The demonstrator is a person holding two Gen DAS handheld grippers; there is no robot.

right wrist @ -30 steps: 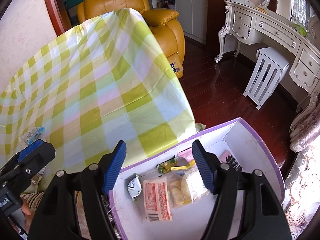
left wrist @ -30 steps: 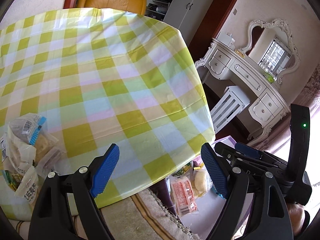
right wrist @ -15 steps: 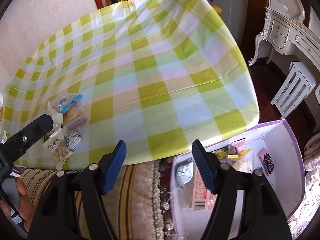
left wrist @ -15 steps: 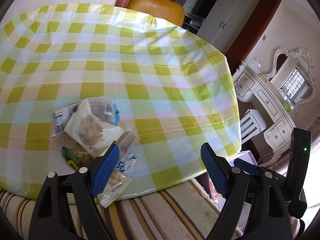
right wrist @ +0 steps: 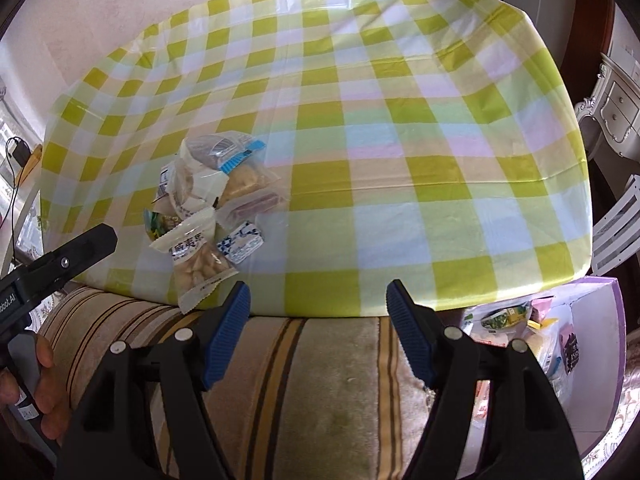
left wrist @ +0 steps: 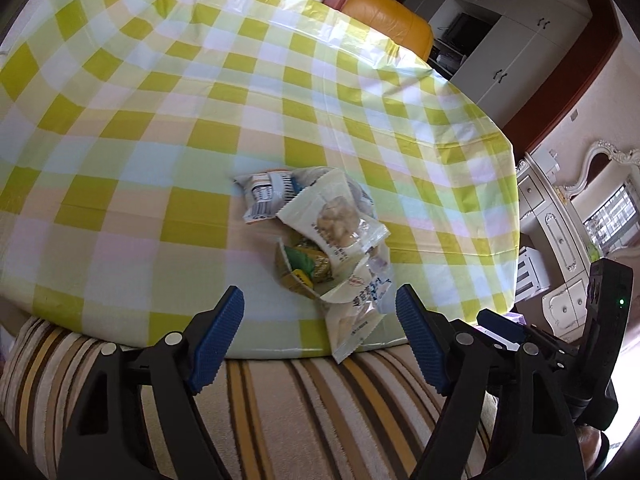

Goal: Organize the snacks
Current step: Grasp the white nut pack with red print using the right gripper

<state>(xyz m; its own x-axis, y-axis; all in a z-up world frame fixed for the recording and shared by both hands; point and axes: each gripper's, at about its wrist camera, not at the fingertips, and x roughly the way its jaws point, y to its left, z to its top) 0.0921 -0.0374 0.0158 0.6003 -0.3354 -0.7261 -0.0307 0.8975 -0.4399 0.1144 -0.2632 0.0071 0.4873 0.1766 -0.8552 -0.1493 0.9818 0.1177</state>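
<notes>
A pile of several snack packets (left wrist: 324, 236) lies near the front edge of the checked tablecloth (left wrist: 200, 92); it also shows in the right wrist view (right wrist: 208, 208). One white cracker packet (left wrist: 354, 320) hangs over the table edge. My left gripper (left wrist: 320, 334) is open and empty, just in front of and below that pile. My right gripper (right wrist: 318, 328) is open and empty, to the right of the pile, in front of the table edge. A purple-rimmed white box (right wrist: 600, 364) with several snacks inside stands on the floor at the right.
A striped sofa or cushion (right wrist: 320, 380) lies below both grippers in front of the table. An orange armchair (left wrist: 388, 16) stands behind the table. A white dresser (left wrist: 560, 240) and white slatted stool (right wrist: 616, 228) are at the right.
Both grippers have risen and swung left from the box toward the table. The snack pile now sits centred before the left gripper. Both stay open.
</notes>
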